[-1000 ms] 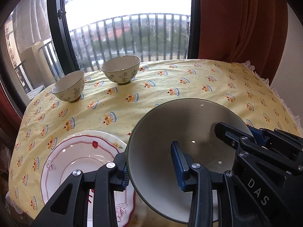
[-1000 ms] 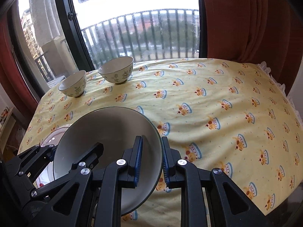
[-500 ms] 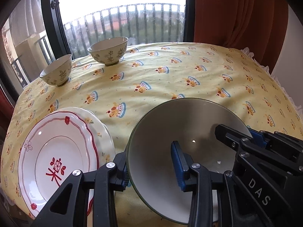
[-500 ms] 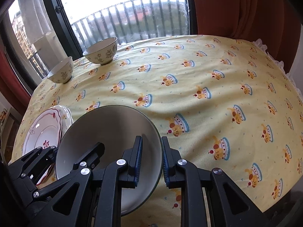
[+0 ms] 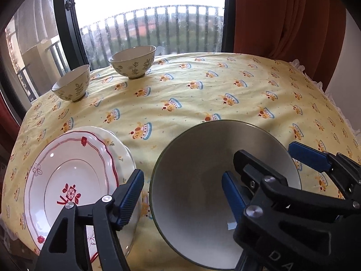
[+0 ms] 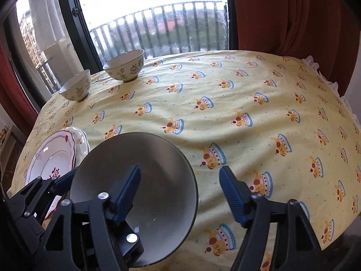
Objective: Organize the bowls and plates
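Two plates [image 5: 67, 180] are already stacked at the near left corner of the table [image 5: 225, 94], the red-trimmed one on top. The big bowl [image 5: 203, 192] sits on the yellow cloth just to the right of that stack, near the front edge; it looks freshly put down. Two small flowered bowls remain at the far left by the window [image 5: 149, 11]: the larger bowl [image 5: 132, 61] and, left of it, the smaller bowl [image 5: 72, 85], standing apart from each other and well away from the big one. By my reckoning the plates are done and the bowls are not: the two far ones probably need gathering, perhaps nested, possibly into the big one.

The left claw [image 5: 182, 189] straddles the big bowl's left rim, one finger outside between bowl and plates, the other inside over the hollow. Its jaws are opening, and the pads no longer press on the rim. The right claw [image 6: 180, 192] does the same on the bowl's right rim, seen from its own camera: one finger over the inside, one out over the cloth, jaws opening, with clear space either side of the rim. So neither claw holds anything, and the bowl seems to rest on the table by itself.
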Demonstrator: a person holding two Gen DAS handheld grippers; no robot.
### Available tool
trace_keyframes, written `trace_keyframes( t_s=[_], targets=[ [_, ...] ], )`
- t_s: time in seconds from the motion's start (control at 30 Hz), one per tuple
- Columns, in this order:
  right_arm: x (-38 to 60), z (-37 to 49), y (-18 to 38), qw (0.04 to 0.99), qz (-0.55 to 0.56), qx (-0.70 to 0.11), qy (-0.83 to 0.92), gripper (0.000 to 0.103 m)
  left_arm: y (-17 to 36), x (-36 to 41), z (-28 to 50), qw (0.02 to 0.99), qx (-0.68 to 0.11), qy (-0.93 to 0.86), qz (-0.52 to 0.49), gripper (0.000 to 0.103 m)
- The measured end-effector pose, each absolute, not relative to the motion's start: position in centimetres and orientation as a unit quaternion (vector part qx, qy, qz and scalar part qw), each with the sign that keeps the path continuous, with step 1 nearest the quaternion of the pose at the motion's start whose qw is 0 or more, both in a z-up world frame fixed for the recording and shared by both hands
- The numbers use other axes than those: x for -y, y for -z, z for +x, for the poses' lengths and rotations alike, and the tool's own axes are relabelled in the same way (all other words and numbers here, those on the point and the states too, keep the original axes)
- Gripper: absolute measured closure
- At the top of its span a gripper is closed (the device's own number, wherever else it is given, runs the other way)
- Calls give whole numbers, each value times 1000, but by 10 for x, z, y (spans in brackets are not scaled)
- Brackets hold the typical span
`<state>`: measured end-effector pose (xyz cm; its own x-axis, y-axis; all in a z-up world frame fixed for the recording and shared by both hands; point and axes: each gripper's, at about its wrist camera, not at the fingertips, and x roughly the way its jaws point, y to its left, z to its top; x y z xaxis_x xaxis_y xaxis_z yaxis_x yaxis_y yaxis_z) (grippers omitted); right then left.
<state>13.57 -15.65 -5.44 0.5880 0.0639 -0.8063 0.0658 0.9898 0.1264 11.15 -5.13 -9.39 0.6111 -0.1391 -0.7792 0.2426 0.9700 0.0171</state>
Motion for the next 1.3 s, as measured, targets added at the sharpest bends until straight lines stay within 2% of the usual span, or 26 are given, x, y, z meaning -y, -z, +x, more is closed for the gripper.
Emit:
trace_keyframes(
  t_s=[0.13,0.3,1.3],
  targets=[
    [152,135,43,893,65,-446,-4,23,85,48,111,899,-420,107,60,19],
    [143,137,29,899,61,-434,-9,23,73,37,112,906,-407,99,57,16],
    [33,235,-31,916,15,-398,-50,21,16,-76,196,930,-364,42,19,6]
  ],
)
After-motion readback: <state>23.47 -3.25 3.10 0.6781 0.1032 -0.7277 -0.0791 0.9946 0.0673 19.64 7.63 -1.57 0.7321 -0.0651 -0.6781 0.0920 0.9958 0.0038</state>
